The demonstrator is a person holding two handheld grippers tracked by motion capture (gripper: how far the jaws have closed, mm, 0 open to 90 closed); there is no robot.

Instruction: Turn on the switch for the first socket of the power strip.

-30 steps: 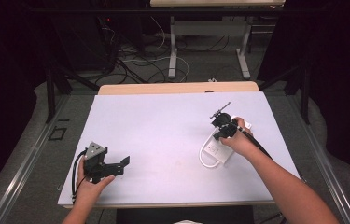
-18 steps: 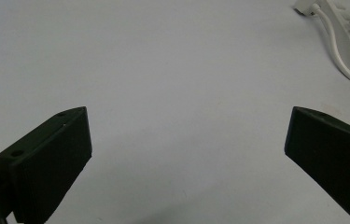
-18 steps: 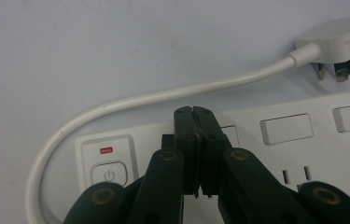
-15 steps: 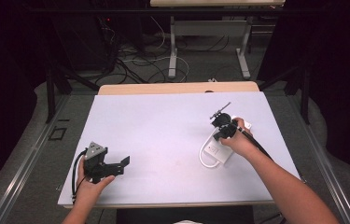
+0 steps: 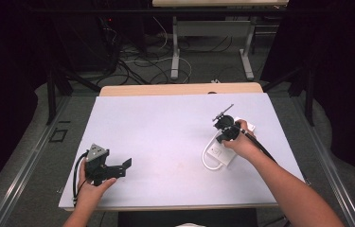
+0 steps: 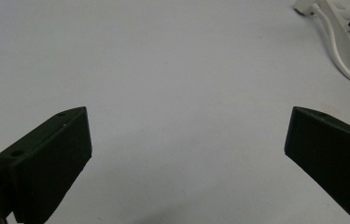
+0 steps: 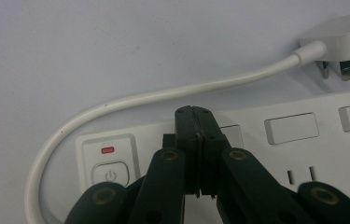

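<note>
Nothing is moving since earlier: both hands are staying put. Right hand-held gripper [image 7: 196, 122] is pressing fully closed, empty jaws onto white power strip [image 7: 303, 135]. Left hand-held gripper [image 6: 186, 154] is resting wide apart, empty, on bench [image 5: 165, 127].

- No words, brand names or numbers readable anywhere.
- One sign: power symbol (circle with a short stroke) on the round button [image 7: 110, 174] at the end of the white power strip [image 7: 303, 144], right gripper view.
- Small red bar [image 7: 108, 150] just above that button, no lettering on it.
- Strip too small to read in high view.
</note>
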